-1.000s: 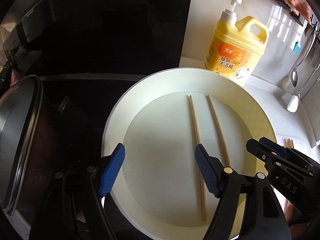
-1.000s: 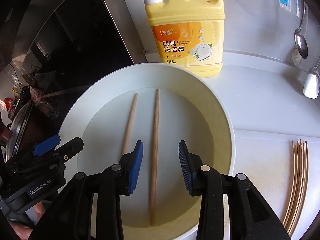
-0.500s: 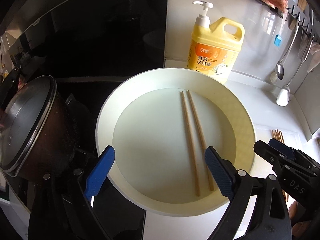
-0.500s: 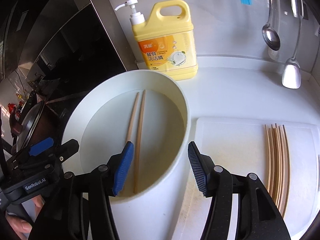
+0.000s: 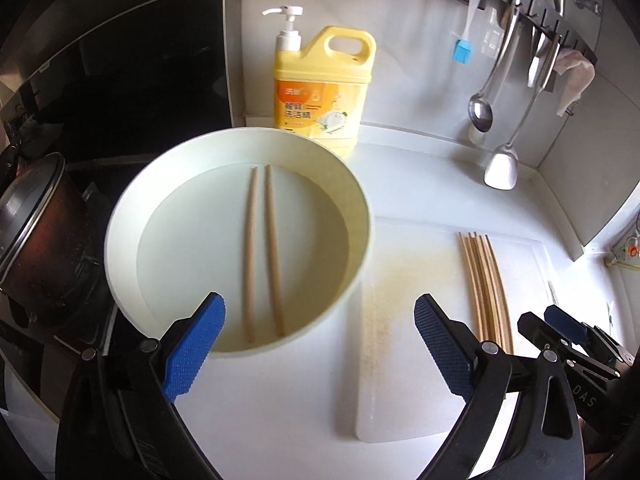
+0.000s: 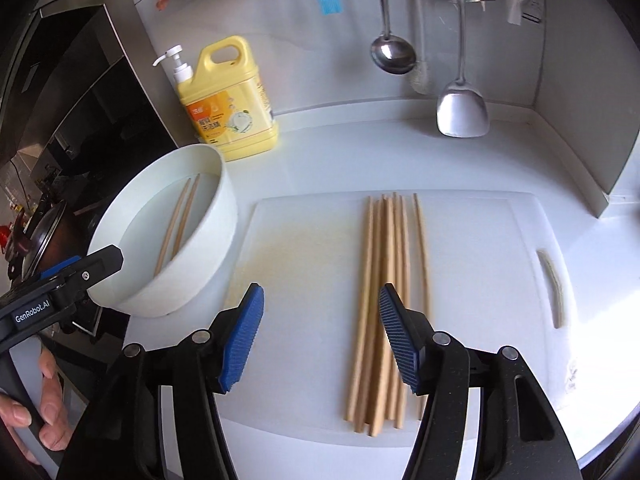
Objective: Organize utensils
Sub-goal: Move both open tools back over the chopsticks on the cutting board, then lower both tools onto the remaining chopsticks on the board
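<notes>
Two wooden chopsticks (image 5: 260,252) lie side by side in a white round basin (image 5: 120,240); they also show in the right wrist view (image 6: 178,224) in the basin (image 6: 192,268). Several more chopsticks (image 6: 384,300) lie bundled on a white cutting board (image 6: 304,280); the left wrist view shows them too (image 5: 486,288). My left gripper (image 5: 320,348) is open and empty, near the basin's front right edge. My right gripper (image 6: 320,336) is open and empty above the board, just left of the bundle.
A yellow dish soap bottle (image 6: 226,114) stands behind the basin. A ladle (image 6: 392,54) and a spatula (image 6: 462,110) hang on the back wall. A dark pot with a lid (image 5: 36,236) sits on the stove at the left. A wall panel (image 6: 576,100) closes the right.
Both grippers have pulled back and swung right, away from the basin. The right gripper has opened wider and now faces the cutting board. The two chopsticks in the basin lie closer together.
</notes>
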Demonstrator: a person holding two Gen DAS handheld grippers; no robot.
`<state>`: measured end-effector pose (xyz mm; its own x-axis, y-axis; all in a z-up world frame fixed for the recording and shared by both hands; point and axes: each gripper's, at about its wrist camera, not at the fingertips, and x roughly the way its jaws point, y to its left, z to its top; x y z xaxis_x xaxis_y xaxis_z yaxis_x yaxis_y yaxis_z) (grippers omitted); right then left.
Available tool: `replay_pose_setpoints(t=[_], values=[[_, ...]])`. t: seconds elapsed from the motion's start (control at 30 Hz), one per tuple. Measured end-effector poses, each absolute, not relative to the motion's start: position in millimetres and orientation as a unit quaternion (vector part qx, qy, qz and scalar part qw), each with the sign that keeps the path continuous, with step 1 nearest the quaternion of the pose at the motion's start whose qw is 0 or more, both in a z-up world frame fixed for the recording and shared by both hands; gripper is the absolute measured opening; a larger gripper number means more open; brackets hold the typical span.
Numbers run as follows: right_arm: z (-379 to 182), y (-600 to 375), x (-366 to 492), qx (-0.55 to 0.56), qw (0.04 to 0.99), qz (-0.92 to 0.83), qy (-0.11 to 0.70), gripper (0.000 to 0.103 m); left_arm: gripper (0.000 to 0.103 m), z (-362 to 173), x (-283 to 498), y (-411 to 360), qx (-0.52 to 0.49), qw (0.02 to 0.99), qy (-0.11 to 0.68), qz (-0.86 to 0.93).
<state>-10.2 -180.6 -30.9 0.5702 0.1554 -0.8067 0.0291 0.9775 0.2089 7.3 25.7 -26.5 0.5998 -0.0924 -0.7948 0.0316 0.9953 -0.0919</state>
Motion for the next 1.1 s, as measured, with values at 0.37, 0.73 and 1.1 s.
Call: replay_pose_setpoints(t=[0.37,0.73,1.1], values=[[-59,-271,-46,0.099,0.881,0.018,0.462,0.06,0.094,-52,-22,-57,-0.035,0.887,0.46,-0.028],[-86,-285,-26,0.108,0.885,0.028,0.451,0.06,0.094,-72,-20,-87,-0.027,0.891,0.452,-0.022],[-116,-266,1,0.104,0.893,0.01,0.438,0.06,0.094,-110,-4,-99,-0.008,0.898,0.435,-0.059]])
